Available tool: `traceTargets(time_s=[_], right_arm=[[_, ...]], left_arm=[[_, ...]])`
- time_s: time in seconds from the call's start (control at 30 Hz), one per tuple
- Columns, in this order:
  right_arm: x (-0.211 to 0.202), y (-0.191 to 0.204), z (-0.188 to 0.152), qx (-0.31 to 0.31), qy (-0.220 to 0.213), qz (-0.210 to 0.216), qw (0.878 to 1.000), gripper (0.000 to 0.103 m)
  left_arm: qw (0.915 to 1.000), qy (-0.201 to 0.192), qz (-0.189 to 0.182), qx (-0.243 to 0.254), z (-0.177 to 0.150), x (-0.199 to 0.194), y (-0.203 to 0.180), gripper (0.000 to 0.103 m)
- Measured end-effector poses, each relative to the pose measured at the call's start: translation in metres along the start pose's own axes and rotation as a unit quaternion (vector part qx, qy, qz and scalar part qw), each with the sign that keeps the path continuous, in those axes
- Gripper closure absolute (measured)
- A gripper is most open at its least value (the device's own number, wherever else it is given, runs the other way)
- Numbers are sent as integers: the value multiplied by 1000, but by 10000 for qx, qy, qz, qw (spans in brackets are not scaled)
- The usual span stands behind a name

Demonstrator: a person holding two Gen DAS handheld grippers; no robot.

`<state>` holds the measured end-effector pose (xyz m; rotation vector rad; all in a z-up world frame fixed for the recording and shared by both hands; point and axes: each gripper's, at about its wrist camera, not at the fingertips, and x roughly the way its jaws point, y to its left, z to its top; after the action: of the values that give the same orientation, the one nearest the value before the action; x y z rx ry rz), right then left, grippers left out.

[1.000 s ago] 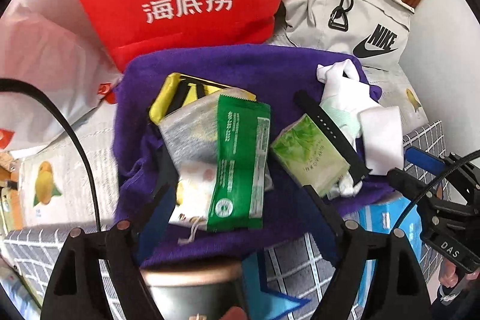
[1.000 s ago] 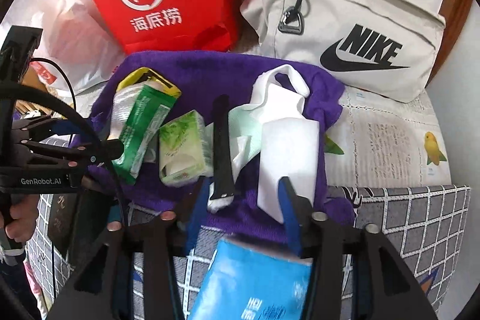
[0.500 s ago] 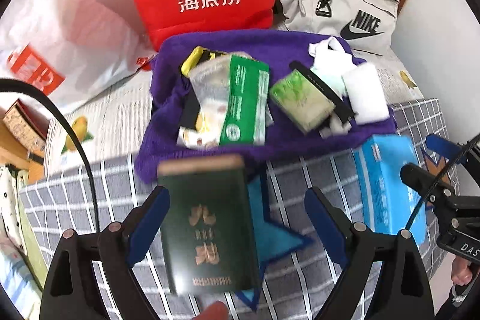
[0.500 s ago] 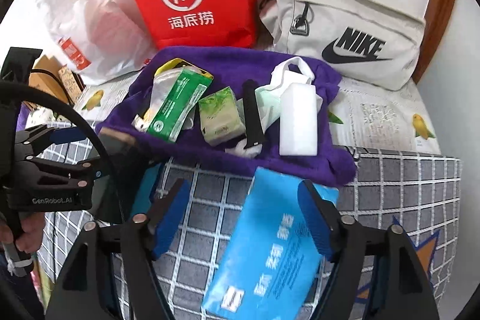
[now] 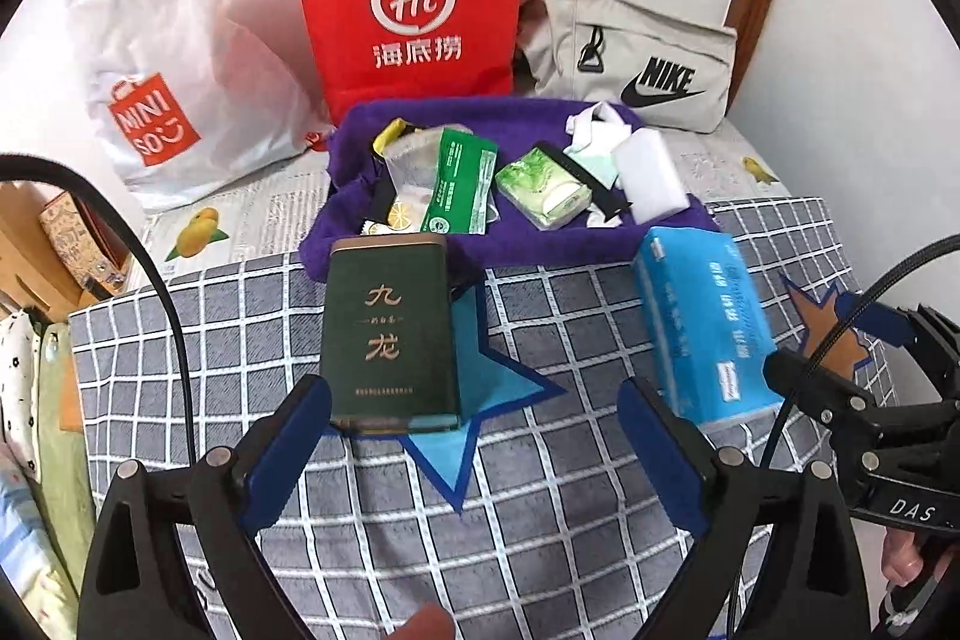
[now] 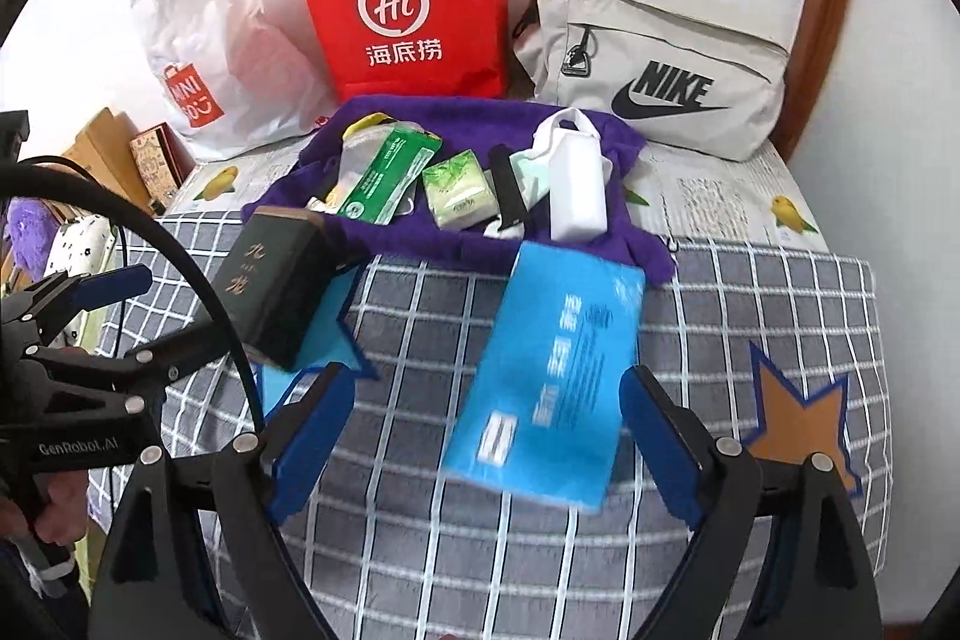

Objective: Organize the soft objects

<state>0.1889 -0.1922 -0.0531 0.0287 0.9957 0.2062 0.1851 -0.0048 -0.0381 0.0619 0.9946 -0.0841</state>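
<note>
Purple, a rumpled plush towel [image 5: 528, 244] lies on the grey checked bed cover [image 5: 540, 520] and serves as the landmark, heaped with small soft things: a green foil sachet [image 5: 459, 181], a pale green tissue packet [image 5: 543, 187] and a white sponge block [image 5: 651, 172]. Just on the near side of the towel lie two larger things. A dark green rectangular box with gold characters [image 5: 390, 334] touches the towel's near-left edge, its long axis running from the towel straight toward the left gripper [image 5: 474, 436]. A blue plastic-wrapped tissue pack [image 6: 555, 376] lies at the near-right edge, its length likewise pointing at the right gripper [image 6: 486, 418]. Both sets of jaws are opening wide and grip nothing; each item sits ahead of its own jaws, clear of the pads. Judging by this, each hand is nearer to one item, so either can close across a short side.
</note>
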Motion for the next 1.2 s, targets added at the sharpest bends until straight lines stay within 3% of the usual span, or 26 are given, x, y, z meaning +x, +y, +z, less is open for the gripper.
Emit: traceTargets(time_s=[0.1,0.3,0.4,0.57,1.2], right_arm=[[-13,1,-12,26,-27,-122,9999,12],[-39,5,-38,5,-160,-364,9992,6],[-48,7,-47,35,-174,-460,9988,6],[-66,10,-61,164,-260,-468,9984,6],[-104,10,-73,403,-555,-589,9959,2]], left_arm=[[9999,-111,59,-39,-11,-15,-3,6],[9994,-271,-160,-133,-36,-42,-8,3],[9994,-329,-81,-78,-44,-51,-11,3],[9987,-373,-282,-180,-55,-62,-12,3],[9964,-647,-453,-309,-67,-95,-19,0]])
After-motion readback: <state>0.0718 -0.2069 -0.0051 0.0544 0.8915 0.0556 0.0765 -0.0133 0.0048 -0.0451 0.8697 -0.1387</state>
